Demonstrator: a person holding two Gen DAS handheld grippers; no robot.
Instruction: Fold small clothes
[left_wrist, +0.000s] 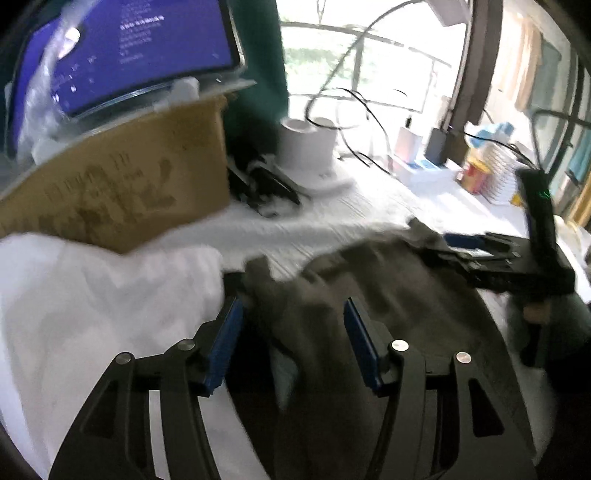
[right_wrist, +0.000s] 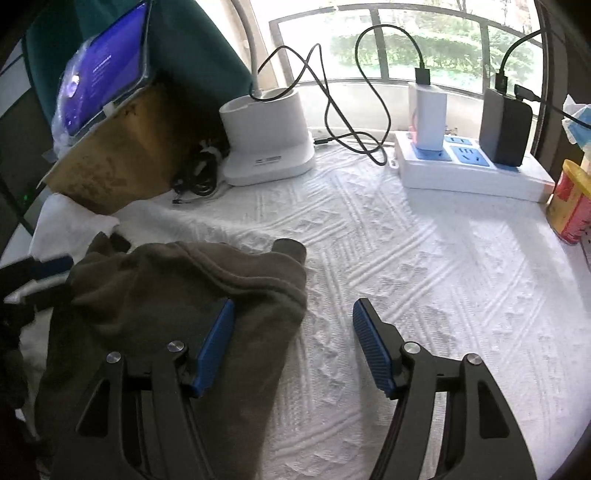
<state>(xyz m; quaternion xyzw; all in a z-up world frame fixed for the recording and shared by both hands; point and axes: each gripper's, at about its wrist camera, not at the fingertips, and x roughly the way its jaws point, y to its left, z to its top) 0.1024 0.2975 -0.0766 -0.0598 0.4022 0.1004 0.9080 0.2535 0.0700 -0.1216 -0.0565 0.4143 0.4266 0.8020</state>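
Observation:
A small brown-grey garment (right_wrist: 177, 295) lies bunched on the white textured cloth (right_wrist: 424, 258). It also shows in the blurred left wrist view (left_wrist: 369, 280). My left gripper (left_wrist: 293, 314) is open over the garment's left part, with cloth lying between its jaws. My right gripper (right_wrist: 293, 314) is open and empty; its left finger (right_wrist: 218, 339) rests over the garment's right edge, its right finger (right_wrist: 373, 347) is above bare cloth. The right gripper also shows in the left wrist view (left_wrist: 480, 251), at the garment's far side.
A cardboard box (right_wrist: 122, 155) with a lit tablet (right_wrist: 103, 74) stands at the back left. A white charging base (right_wrist: 266, 136), cables (right_wrist: 351, 122), a power strip (right_wrist: 472, 170) with adapters and a red-yellow can (right_wrist: 570, 199) line the back. White fabric (left_wrist: 92, 302) lies left.

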